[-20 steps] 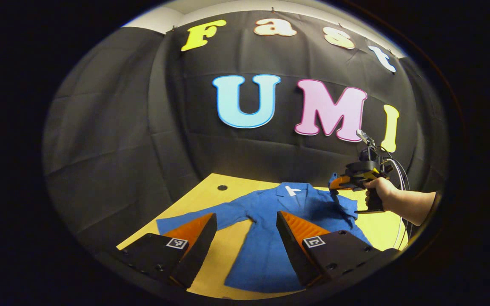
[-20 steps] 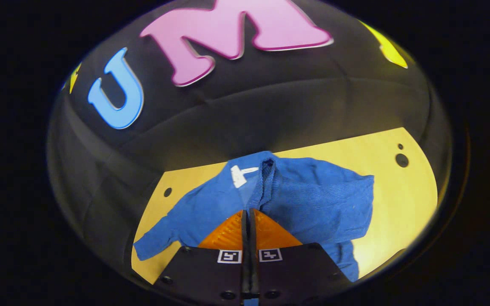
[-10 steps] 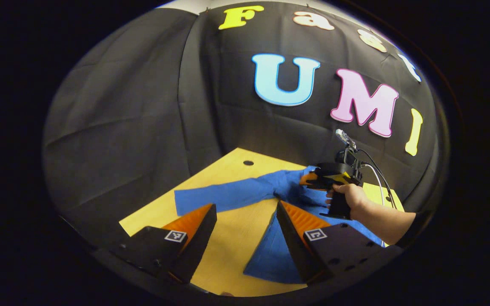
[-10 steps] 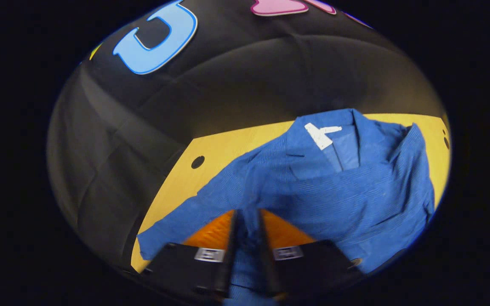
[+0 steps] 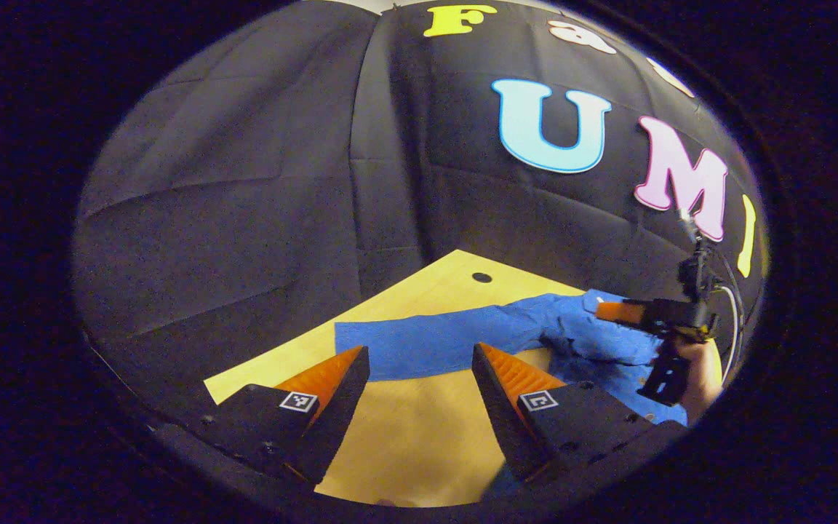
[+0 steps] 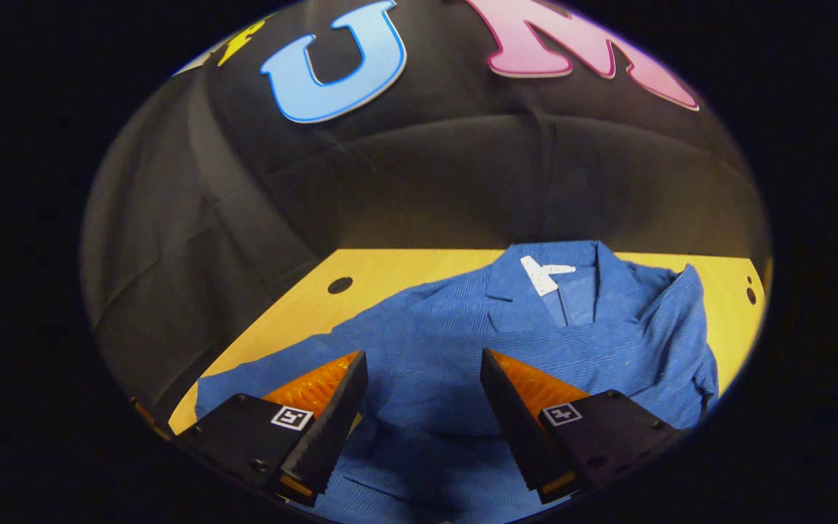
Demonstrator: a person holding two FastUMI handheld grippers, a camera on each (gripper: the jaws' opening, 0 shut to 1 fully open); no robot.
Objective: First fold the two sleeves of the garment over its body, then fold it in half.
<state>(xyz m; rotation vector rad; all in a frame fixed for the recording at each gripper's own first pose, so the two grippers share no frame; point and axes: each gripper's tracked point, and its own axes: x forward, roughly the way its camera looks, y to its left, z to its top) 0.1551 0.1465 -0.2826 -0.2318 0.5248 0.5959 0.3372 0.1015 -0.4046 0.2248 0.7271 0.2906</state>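
Right gripper view: right gripper [image 6: 423,378] fingers apart over garment [image 6: 463,342] on table [image 6: 390,266], one sleeve across body; left gripper [image 5: 419,371] open, empty; next likely grab flat sleeve [image 5: 426,342].

The garment [image 6: 463,342] was a matt blue cloth with fine woven ribs, and a small white label [image 6: 544,274] was sewn at its collar. The table [image 5: 404,429] looked like smooth, pale wood with a soft sheen. The booth wall [image 5: 244,189] was dull, creased black cloth.
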